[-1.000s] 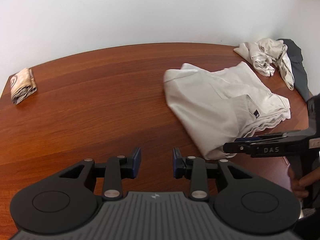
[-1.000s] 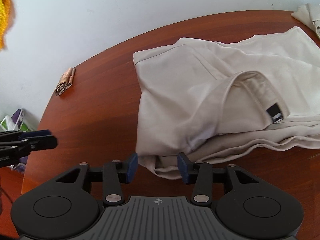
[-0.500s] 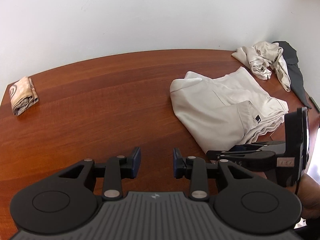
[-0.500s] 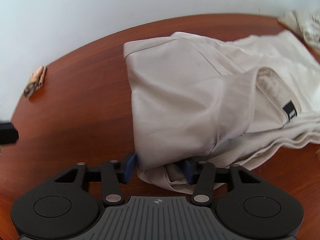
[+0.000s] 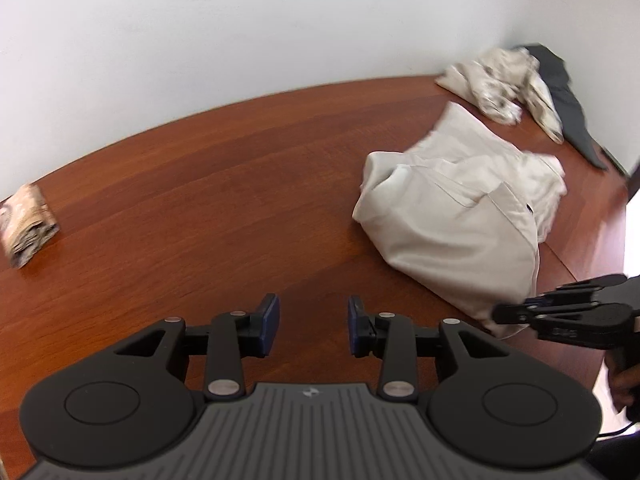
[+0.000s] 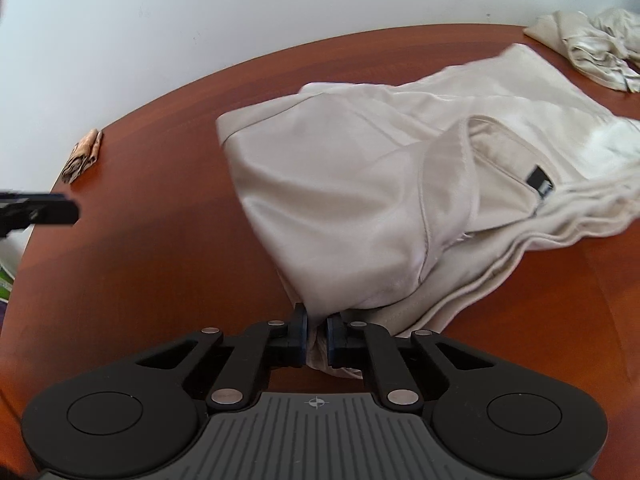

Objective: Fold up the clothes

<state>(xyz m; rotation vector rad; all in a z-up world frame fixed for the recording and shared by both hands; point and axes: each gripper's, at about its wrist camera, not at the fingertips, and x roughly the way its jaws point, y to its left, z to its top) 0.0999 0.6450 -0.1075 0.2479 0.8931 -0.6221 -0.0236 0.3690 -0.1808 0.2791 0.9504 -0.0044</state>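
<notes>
**Right fingers pinch beige garment hem; left fingers stand apart over bare wood**

Fingers of the right gripper (image 6: 316,334) are closing on a bunched corner of the beige garment (image 6: 360,184), with cloth visibly caught between the blue pads. Fingers of the left gripper (image 5: 313,326) are moderately parted and easing wider, with nothing between them and only tabletop beneath.

The wooden table (image 5: 180,208) carries all items. The beige garment lies partly folded on its right half, its near corner drawn toward the right gripper. A crumpled pale cloth (image 5: 500,80) sits at the far right corner, touching a dark garment (image 5: 568,96) beside the wall. A small patterned folded cloth (image 5: 28,224) rests well apart at the left edge. A hand (image 5: 624,384) shows at the right margin.
</notes>
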